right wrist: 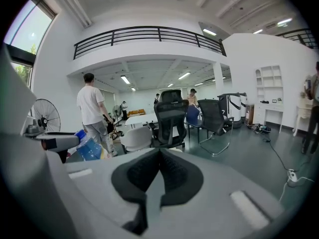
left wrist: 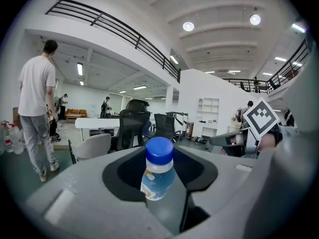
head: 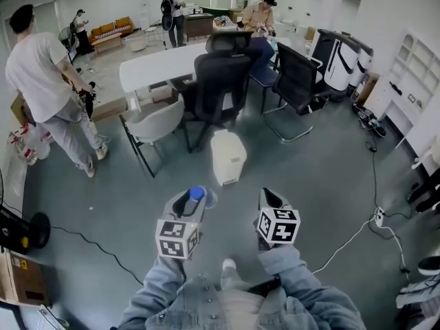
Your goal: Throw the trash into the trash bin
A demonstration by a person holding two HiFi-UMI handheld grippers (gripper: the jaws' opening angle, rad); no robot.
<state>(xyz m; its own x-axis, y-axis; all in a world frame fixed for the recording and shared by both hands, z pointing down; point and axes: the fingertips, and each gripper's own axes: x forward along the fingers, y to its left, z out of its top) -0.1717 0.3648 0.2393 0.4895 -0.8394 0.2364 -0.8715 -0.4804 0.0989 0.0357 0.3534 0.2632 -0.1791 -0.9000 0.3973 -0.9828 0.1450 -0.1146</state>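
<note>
**Left hand.** We see a small bottle with a blue cap and a blue label marked in white and yellow. Its print is too blurred to read. It is pinched, cap foremost, between the pads of the left hand-held gripper, above the grey floor.

**Right hand.** The right hand-held gripper has its jaws pressed together and holds nothing.

**Surroundings.** Ahead we see the white trash bin on bare floor. Behind it are a black office chair, a grey chair and a white worktop. A person in a white shirt stands at the left.

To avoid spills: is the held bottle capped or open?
Capped: the bottle in the left gripper wears its blue cap.
</note>
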